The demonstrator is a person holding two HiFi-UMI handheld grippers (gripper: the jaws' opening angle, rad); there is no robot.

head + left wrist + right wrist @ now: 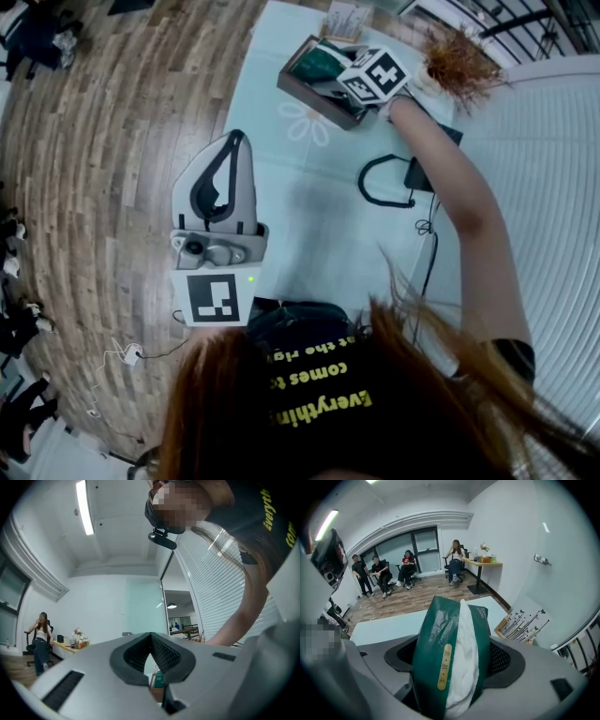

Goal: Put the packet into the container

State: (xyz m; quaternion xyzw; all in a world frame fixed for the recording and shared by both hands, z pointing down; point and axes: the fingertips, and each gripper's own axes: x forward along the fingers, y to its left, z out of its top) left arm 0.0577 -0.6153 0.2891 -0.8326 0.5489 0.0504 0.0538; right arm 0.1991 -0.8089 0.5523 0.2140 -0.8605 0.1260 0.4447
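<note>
A dark green tissue packet [449,653] with white tissue showing along its middle is clamped upright in my right gripper [452,670]. In the head view that right gripper [337,77], under its marker cube, holds the packet [322,58] inside the open top of the brown box container [317,101] at the table's far side. My left gripper [234,141] hovers over the table's left edge, well short of the box, with its jaws closed and nothing in them. Past the left gripper [151,635] fingertips, the box and the green packet [158,679] show through the gap.
A black cable loop [379,184] and a black device [422,174] lie on the pale table [319,234] right of centre. A dried brown plant [459,56] stands at the far right. Wooden floor [103,169] lies to the left. Several people [382,576] sit at the room's back.
</note>
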